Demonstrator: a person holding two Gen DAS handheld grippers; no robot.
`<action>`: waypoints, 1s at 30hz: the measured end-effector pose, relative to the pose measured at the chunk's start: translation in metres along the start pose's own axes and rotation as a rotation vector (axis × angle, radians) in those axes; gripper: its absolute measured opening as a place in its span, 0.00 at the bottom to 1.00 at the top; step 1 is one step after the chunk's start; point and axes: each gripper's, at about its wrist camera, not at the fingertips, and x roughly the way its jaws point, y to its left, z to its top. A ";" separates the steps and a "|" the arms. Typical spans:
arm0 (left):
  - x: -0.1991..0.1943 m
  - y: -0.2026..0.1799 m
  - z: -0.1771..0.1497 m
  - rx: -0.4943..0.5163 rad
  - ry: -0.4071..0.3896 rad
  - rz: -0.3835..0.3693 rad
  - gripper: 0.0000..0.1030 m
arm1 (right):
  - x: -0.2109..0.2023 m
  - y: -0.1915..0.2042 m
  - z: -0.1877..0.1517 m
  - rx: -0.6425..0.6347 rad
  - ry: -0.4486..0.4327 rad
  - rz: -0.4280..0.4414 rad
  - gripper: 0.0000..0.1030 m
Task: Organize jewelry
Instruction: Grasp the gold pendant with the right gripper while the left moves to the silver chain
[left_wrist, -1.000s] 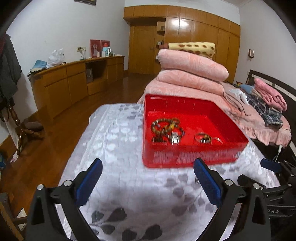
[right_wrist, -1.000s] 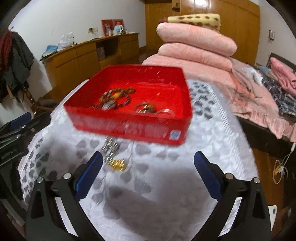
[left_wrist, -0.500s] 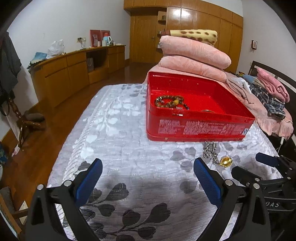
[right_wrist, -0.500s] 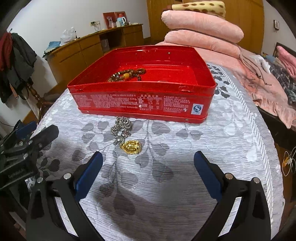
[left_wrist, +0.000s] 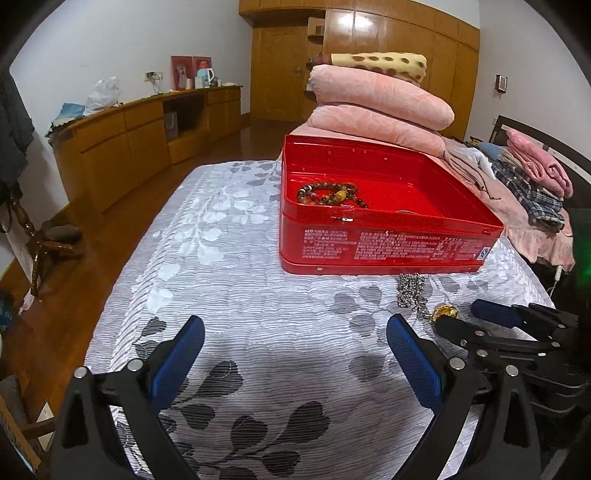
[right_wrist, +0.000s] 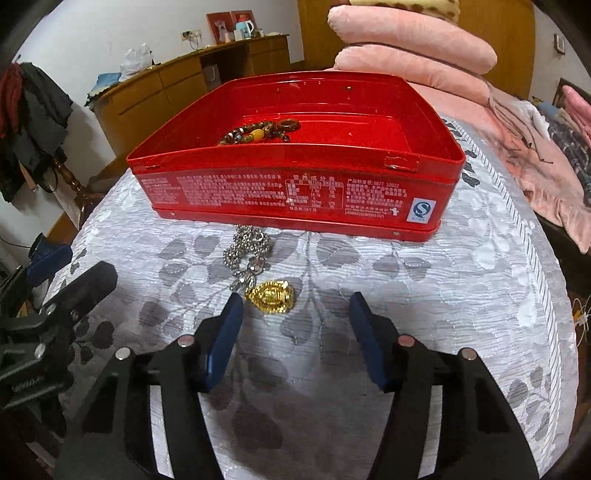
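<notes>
Closing right gripper fingers around gold pendant, nothing pinched yet | left gripper fingers wide, empty | necklace on surface just before red tin; chain runs lengthwise toward tin, pendant nearest | risk: pendant off-centre, may slip out sideways; chain may snag tin rim

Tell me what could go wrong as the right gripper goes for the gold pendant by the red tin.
1. The right gripper is closing with the gold pendant ahead of its tips, so it may pinch only the bedspread.
2. The silver chain lies bunched against the red tin and could snag when lifted.
</notes>
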 end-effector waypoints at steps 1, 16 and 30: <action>0.000 0.001 0.000 -0.003 0.001 -0.002 0.94 | 0.002 0.001 0.001 -0.006 0.000 -0.007 0.53; 0.006 0.001 0.001 -0.023 0.017 -0.018 0.94 | 0.002 0.010 0.000 -0.061 -0.007 -0.003 0.23; 0.027 -0.041 0.014 0.009 0.056 -0.072 0.93 | -0.024 -0.038 -0.006 0.019 -0.043 -0.069 0.23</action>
